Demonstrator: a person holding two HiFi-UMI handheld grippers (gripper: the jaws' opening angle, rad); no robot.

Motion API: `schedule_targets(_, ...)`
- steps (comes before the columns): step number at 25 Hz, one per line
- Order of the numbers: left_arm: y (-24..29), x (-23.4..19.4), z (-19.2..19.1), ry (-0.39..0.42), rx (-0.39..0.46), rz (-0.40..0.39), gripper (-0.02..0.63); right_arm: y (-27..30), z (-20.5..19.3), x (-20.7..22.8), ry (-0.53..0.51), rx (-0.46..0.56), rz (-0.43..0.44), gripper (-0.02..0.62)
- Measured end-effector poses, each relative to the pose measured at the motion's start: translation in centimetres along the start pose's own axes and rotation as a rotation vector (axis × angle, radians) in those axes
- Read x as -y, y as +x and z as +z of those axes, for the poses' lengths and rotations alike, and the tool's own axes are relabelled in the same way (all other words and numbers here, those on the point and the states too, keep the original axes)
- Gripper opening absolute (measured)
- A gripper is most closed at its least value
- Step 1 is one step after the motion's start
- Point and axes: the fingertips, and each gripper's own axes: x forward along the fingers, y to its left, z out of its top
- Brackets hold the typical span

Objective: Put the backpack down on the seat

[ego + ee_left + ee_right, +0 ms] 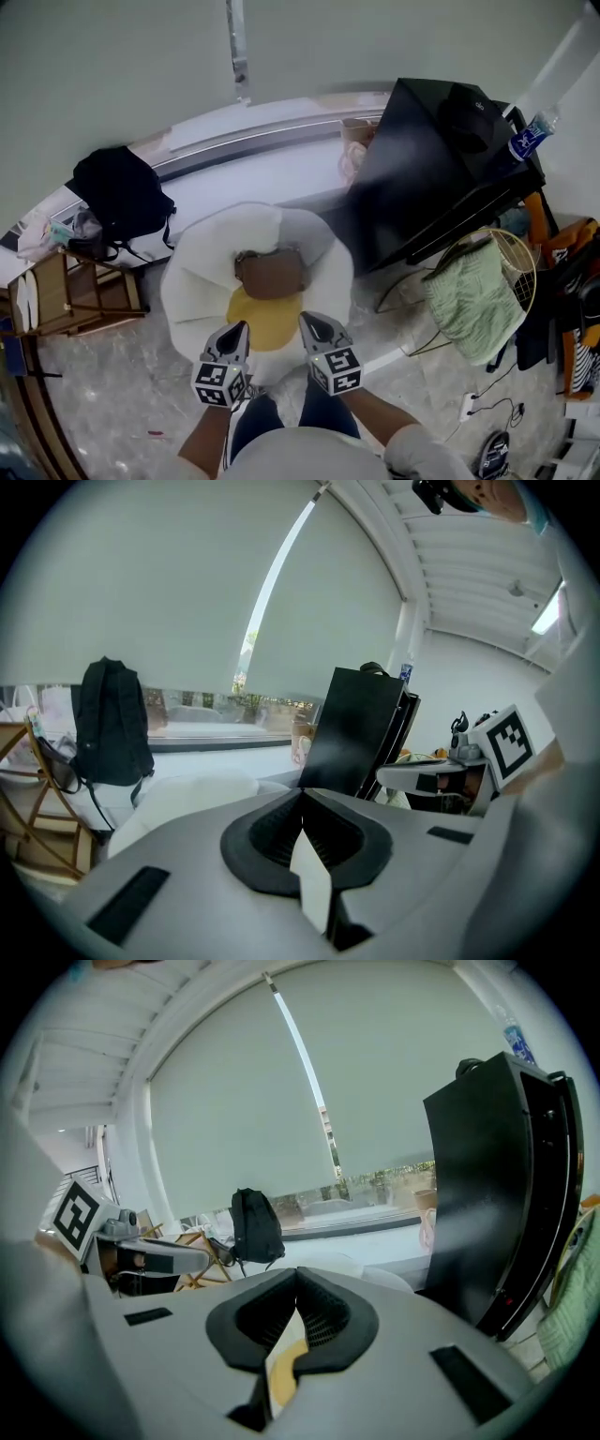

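Barely begun, to judge by how things lie; nothing carried. Backpack (120, 192) upright at the left end of the window ledge (281, 131), above a wooden rack (84, 295), well apart from the seat (192, 281). Left gripper (240, 325) and right gripper (307, 319) side by side over the near edge of the seat; fingers (267, 836) of each pressed together, with nothing between them. Left to do, as it seems: reach across to the ledge, take hold of the backpack, bring it over and set it on the seat.

Backpack black, soft fabric, tall and rounded at the top, with straps hanging loose at its sides; likely to sag once lifted. Seat white, round and puffy, petal-like lobes around a hollow middle; in that hollow a smooth yellow cushion (267, 323) and, touching it on the far side, a brown bag (271, 273), boxy, of a leathery look; hard to tell what it is. Little bare room in the middle, so a tight landing spot.
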Motion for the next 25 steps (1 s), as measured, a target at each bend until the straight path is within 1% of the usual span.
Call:
schedule_targets(4,-2.0,0.9,1.2,-0.007,0.032,0.002,0.032,-1.9,1.5,-0.6,0.011,0.02,-0.01,0.031)
schedule_targets(8,-4.0,1.5,2.4,0.02,0.059,0.012,0.032,-3.7,2.2,-1.3,0.024,0.02,-0.015,0.031)
schedule_targets(11,-5.6,1.8,3.1,0.019,0.072,0.02,0.032,-5.0,2.9,-2.0,0.016,0.029,-0.004,0.031)
schedule_targets(16,-7.8,2.3,3.5,0.009,0.079,0.025,0.032,-6.9,3.8,-3.1,0.022,0.037,0.015,0.031)
schedule_targets(20,-8.9,2.8,4.0,-0.019,0.09,0.021,0.032,-8.2,4.9,-4.0,0.005,0.05,0.036,0.031)
schedule_targets(25,-9.5,3.0,4.7,-0.002,0.093,0.013,0.032,-8.8,5.6,-4.1,0.018,0.073,0.026,0.031)
